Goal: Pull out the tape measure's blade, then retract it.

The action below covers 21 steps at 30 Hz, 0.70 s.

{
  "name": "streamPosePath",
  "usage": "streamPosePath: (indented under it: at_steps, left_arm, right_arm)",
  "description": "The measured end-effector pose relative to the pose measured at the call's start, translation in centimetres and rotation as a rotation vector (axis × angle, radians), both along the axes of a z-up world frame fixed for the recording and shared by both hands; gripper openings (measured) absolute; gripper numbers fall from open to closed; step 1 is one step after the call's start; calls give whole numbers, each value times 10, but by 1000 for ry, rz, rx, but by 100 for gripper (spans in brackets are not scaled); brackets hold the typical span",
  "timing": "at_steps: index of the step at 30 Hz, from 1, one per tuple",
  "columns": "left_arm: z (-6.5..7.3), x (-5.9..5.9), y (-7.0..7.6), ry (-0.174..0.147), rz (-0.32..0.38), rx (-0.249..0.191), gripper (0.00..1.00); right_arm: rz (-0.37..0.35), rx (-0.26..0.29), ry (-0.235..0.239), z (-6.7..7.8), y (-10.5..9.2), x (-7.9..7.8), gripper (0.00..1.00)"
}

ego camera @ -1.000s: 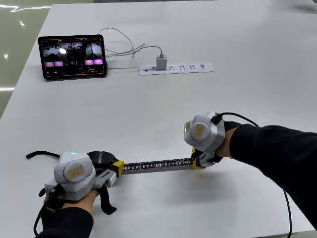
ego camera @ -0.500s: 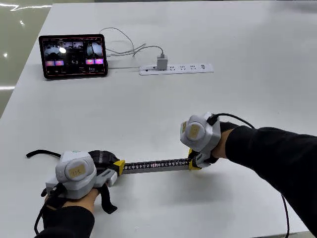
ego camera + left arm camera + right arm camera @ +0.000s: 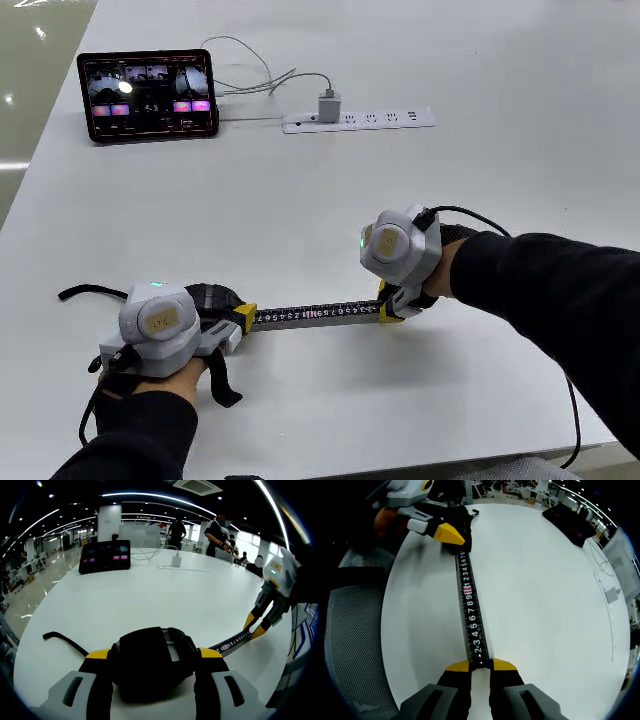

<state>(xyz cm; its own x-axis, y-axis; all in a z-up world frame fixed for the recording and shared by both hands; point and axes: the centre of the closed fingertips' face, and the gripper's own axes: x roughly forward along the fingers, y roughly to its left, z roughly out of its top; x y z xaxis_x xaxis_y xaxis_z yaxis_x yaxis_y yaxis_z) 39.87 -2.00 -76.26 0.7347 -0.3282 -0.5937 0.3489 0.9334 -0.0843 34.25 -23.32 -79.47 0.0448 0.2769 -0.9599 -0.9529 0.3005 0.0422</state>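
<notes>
A black tape measure case [image 3: 212, 300] lies on the white table at the lower left. My left gripper [image 3: 232, 328] is shut on it, and its yellow-tipped jaws clamp both sides of the case [image 3: 152, 662]. The numbered blade [image 3: 318, 315] runs out to the right, flat on the table. My right gripper [image 3: 388, 310] is shut on the blade's end [image 3: 479, 655], and the blade [image 3: 467, 595] stretches away toward the left gripper [image 3: 440, 530]. In the left gripper view the blade [image 3: 232, 642] leads to the right gripper [image 3: 260, 625]. A black wrist strap [image 3: 85, 292] trails left of the case.
A tablet [image 3: 147, 95] with a lit screen stands at the back left. Beside it lies a white power strip [image 3: 360, 120] with a charger and cables. The table's front edge [image 3: 420, 462] is close below the grippers. A grey mesh chair [image 3: 355, 630] sits beyond the table.
My right gripper has moved a little left toward the case with the blade's end, so the visible blade is slightly shorter. The head camera has tilted, shifting the scene up.
</notes>
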Motion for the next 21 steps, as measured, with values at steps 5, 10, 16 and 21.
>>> streamPosePath:
  at_steps: [5, 10, 16, 21]
  left_arm:
    - [0, 0, 0, 2, -2, -1, 61]
    - [0, -1, 0, 3, -1, -1, 61]
    - [0, -2, 0, 4, -2, 2, 61]
    - [0, -2, 0, 6, -3, 2, 61]
  right_arm:
    - [10, -2, 2, 0, 2, 0, 9]
    - [-1, 4, 2, 0, 5, 0, 9]
    - [4, 8, 2, 0, 8, 0, 9]
    - [10, 12, 3, 0, 12, 0, 8]
